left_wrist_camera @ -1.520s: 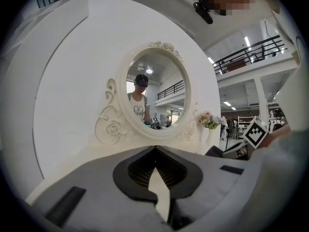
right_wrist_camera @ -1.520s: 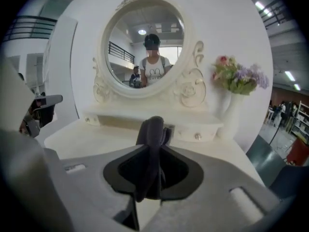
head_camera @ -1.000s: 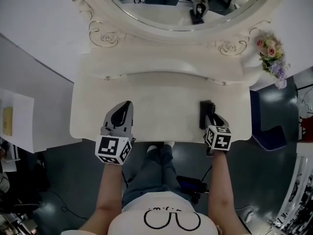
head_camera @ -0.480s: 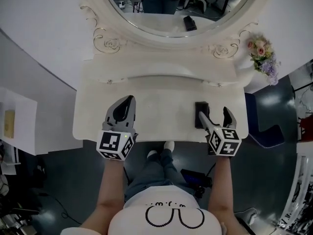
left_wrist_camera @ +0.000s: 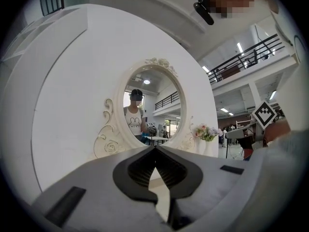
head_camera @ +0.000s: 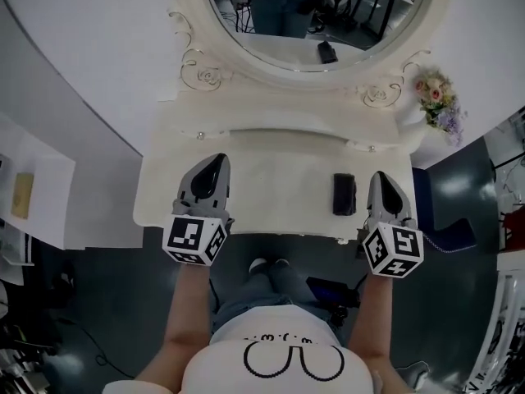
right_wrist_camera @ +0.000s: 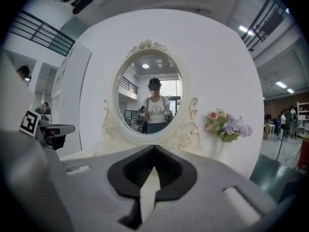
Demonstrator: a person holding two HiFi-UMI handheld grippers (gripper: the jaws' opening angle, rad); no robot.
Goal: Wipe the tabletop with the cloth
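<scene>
A dark folded cloth lies flat on the right part of the cream tabletop, with nothing touching it. My right gripper hangs just right of the cloth, above the table's right end. Its jaws have just closed and are shut with nothing between them. My left gripper hovers over the left part of the tabletop, far from the cloth, also shut and empty. Both point level at the oval mirror.
A raised curved shelf runs behind the tabletop under the mirror. A flower bunch stands at the back right corner. Sheets of paper lie on a white surface to the left. Dark floor and a blue object sit right.
The right gripper, which was down at the cloth, opened, left it on the table, rose to its right and shut. The left gripper rose a little.
</scene>
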